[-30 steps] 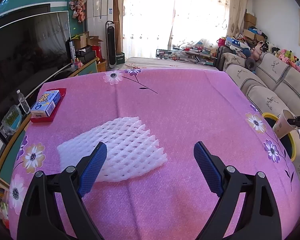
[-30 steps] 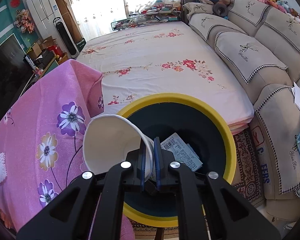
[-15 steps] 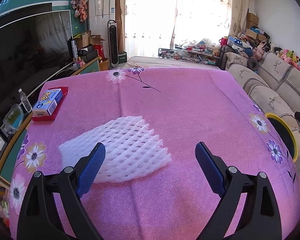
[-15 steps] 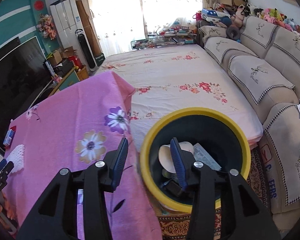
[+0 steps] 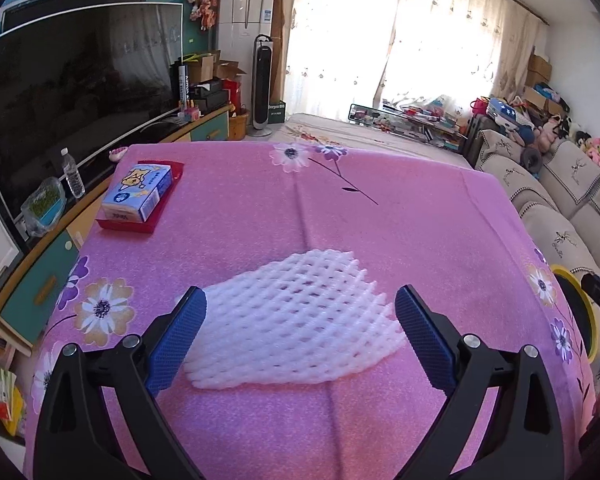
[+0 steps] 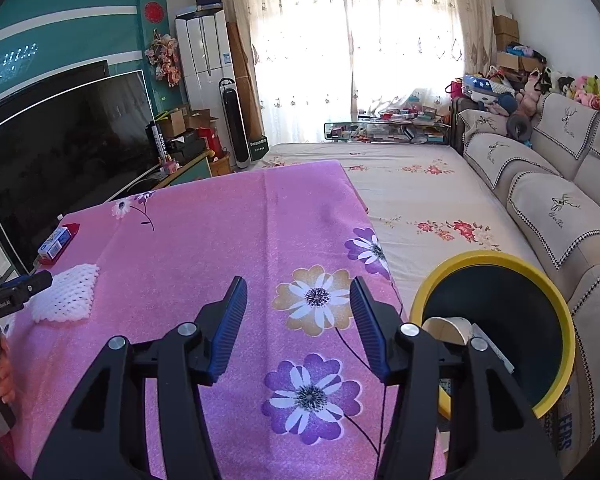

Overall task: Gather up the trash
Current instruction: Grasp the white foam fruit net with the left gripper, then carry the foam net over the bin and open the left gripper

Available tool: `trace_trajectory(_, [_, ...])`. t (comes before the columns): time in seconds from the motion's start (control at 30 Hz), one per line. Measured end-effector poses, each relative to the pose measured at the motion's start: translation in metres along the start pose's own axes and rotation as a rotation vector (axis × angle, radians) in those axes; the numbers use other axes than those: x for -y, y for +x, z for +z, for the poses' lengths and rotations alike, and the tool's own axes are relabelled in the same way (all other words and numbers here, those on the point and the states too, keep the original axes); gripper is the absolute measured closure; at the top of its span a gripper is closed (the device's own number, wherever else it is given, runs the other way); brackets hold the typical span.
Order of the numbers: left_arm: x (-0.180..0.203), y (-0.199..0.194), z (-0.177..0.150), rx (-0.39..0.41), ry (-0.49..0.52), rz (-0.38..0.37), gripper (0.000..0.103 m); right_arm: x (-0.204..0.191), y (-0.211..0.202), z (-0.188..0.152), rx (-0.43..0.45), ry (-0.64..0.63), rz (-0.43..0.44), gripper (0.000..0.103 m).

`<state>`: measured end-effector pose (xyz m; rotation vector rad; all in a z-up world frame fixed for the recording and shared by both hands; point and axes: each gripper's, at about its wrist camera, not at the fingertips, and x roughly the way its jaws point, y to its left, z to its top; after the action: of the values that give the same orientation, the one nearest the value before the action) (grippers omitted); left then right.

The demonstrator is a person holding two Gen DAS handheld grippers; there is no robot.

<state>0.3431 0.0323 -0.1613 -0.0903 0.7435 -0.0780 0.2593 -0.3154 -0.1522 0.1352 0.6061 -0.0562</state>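
A white foam net (image 5: 296,316) lies flat on the pink flowered tablecloth (image 5: 339,208). My left gripper (image 5: 300,332) is open, its jaws on either side of the net just above it. The net also shows far left in the right wrist view (image 6: 66,294). My right gripper (image 6: 298,320) is open and empty over the table's right edge. The yellow-rimmed dark bin (image 6: 495,262) stands on the floor to its right, with a white paper cup (image 6: 449,330) and paper scraps inside.
A blue and white box (image 5: 138,192) sits on a red tray (image 5: 172,196) at the table's far left. A TV (image 5: 60,100) and cabinet stand on the left. A sofa (image 6: 551,200) is on the right, behind the bin. A flowered sheet (image 6: 411,188) covers the floor beyond the table.
My right gripper opened and dropped the paper cup into the bin, then swung left over the table. My left gripper moved forward until its jaws flank the foam net.
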Motion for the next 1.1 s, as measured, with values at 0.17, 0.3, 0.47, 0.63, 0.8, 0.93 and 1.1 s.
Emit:
trace_trajectory(0.17, [-0.014,0.008,-0.003,-0.087,-0.031,-0.044,0.006,-0.001,0.005,-0.005,-0.002,0.003,-0.006,0.049])
trace_trajectory(0.3, [0.0,0.017,-0.007,-0.088,0.066,0.037,0.006,0.001,0.006,-0.004,0.002,0.012,0.004,0.046])
trace_trajectory(0.47, [0.004,0.035,-0.011,-0.133,0.086,0.066,0.006,0.0,0.006,-0.005,0.002,-0.003,0.01,0.042])
trace_trajectory(0.63, [0.004,0.039,-0.011,-0.124,0.083,0.077,0.021,0.001,0.005,-0.008,0.012,0.006,0.013,0.04])
trace_trajectory(0.8, [0.017,0.034,-0.016,-0.102,0.129,0.078,0.059,0.003,0.004,-0.009,0.015,0.022,0.015,0.04])
trace_trajectory(0.93, [0.029,0.022,-0.017,-0.078,0.147,0.049,0.071,0.005,0.002,-0.008,0.024,0.029,0.014,0.04])
trace_trajectory(1.1, [0.047,0.0,-0.011,-0.044,0.153,0.014,0.074,0.006,-0.004,-0.01,0.047,0.029,0.01,0.04])
